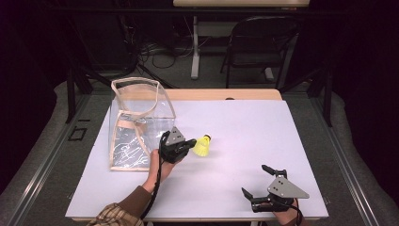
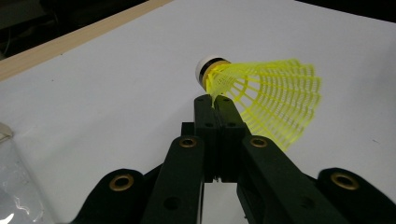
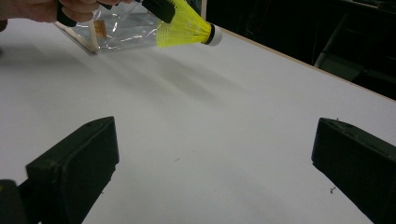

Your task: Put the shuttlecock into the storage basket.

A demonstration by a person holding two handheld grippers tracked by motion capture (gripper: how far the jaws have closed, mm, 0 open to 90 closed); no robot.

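Observation:
A yellow shuttlecock (image 1: 203, 145) with a white cork tip hangs a little above the white table, right of a clear plastic bag (image 1: 136, 123). My left gripper (image 1: 190, 143) is shut on the edge of its mesh skirt. Along the left gripper's jaws, the pads press together on the skirt's edge of the shuttlecock (image 2: 266, 95), cork pointing away. My right gripper (image 1: 255, 181) rests near the table's front right, its jaws wide apart with nothing between them. From the right gripper's camera the shuttlecock (image 3: 187, 30) shows held up at the far top.
The clear bag (image 3: 119, 28) with tan trim stands upright and open-topped at the table's left. The white sheet (image 1: 244, 127) covers a wooden table whose far edge shows. A dark folding chair (image 1: 256, 44) and cables stand beyond the table.

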